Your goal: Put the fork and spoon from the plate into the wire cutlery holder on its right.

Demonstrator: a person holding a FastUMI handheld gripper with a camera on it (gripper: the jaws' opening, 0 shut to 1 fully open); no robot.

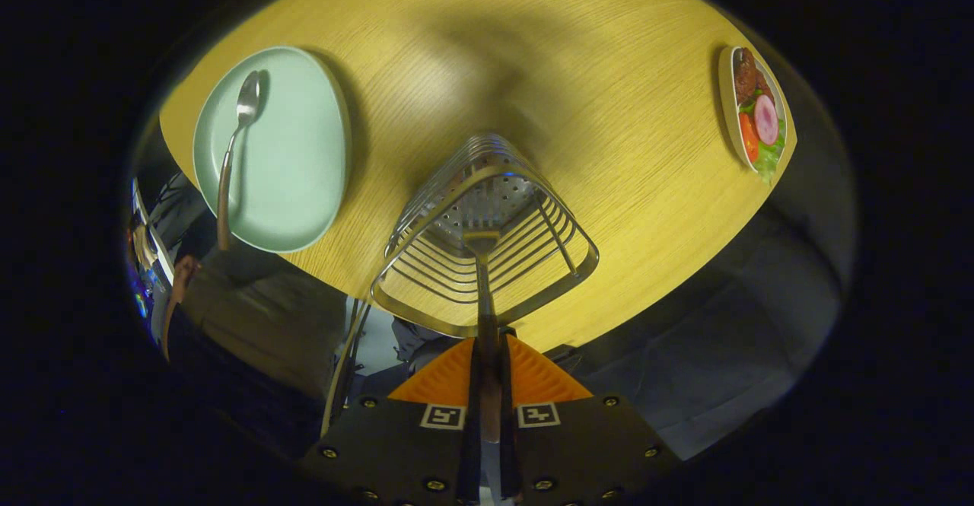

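Your gripper (487, 384) is pinching the fork (485, 293) by its handle, both fingers (449, 377) pressed against it from either side, and the fork's head reaches down into the wire cutlery holder (487, 240) just ahead of the fingers, its end over the holder's perforated metal floor. The holder is a rounded triangular basket of stacked metal wires with a thicker top rim, standing on the worktop (609, 148) near its edge. The spoon (234, 148) lies on the plate (297, 163), which sits on the other side of the holder, well apart from it; the spoon's bowl rests on the plate and its handle runs out over the plate's rim. The plate is pale green, smooth and oval. The worktop is round with a yellow wood grain. Beyond the holder, far across the worktop, you can see a small dish of food (755, 114) with red, pink and green pieces
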